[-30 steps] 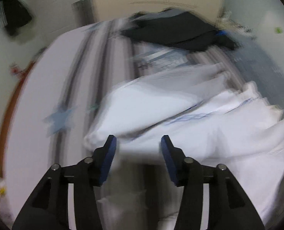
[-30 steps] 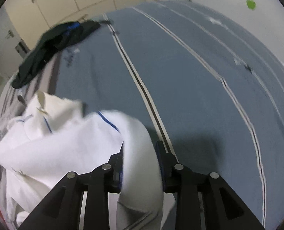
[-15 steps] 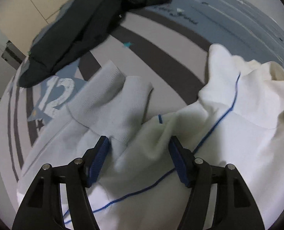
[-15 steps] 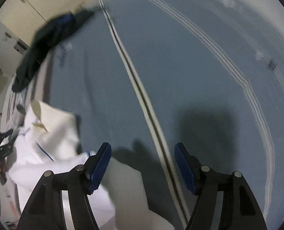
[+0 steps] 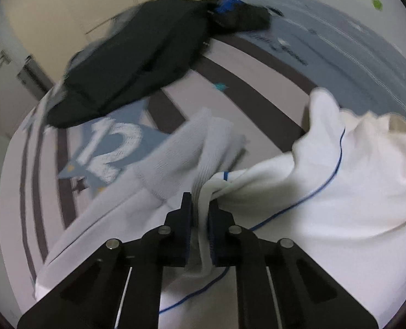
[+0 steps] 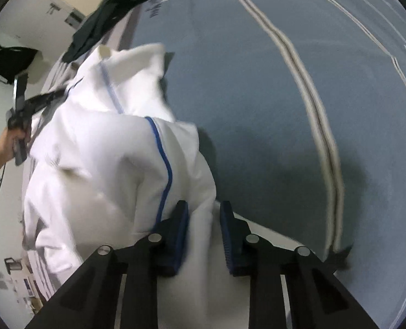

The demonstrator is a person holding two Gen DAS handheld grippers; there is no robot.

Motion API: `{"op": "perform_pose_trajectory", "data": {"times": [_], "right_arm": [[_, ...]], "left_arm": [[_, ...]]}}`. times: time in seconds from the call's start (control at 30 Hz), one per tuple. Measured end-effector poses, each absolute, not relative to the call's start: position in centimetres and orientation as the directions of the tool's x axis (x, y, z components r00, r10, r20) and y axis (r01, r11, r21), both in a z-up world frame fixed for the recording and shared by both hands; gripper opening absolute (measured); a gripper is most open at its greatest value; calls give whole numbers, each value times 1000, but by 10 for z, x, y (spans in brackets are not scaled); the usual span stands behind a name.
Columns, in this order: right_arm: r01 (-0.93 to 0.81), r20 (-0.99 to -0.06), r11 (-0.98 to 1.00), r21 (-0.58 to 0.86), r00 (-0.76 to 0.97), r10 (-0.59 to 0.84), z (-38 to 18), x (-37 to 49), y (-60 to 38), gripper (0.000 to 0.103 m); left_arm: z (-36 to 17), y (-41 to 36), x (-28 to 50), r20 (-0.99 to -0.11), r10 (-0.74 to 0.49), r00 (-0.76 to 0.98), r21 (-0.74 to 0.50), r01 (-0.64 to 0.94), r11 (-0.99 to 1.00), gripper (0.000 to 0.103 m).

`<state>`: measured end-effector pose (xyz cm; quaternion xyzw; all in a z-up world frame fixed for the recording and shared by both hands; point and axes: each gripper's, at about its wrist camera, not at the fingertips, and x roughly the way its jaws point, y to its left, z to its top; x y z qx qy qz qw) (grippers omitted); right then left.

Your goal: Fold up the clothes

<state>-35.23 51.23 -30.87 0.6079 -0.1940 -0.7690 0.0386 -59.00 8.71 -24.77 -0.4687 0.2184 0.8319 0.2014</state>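
Observation:
A white garment (image 5: 326, 192) with thin blue piping lies crumpled on the bed. In the left wrist view my left gripper (image 5: 201, 205) is shut on a bunched fold of it beside its ribbed cuff (image 5: 181, 161). In the right wrist view the same white garment (image 6: 115, 164) is lifted. My right gripper (image 6: 204, 208) has its jaws narrowly apart with the white cloth between them; they look closed on the cloth. The left gripper (image 6: 20, 109) and the hand holding it show at the far left of that view.
A dark garment (image 5: 137, 63) with a blue patch lies at the far side of the bed. The bedspread (image 5: 115, 142) is striped grey with a star and "12"; its other half (image 6: 285, 109) is blue-grey with pale lines. Cupboards stand behind.
My left gripper was open over the white cloth and has shut on a fold. My right gripper, open half a second ago, has closed in on the garment's edge again.

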Motion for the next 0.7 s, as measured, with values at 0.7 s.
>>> {"op": "perform_pose_trajectory", "data": {"times": [0.7], "right_arm": [[-97,-866,-911,402,-362,-344,-250,-406,445,61]], "left_arm": [[-220,-7,-546,-853,204,-480,75,-500,-863,46]]}}
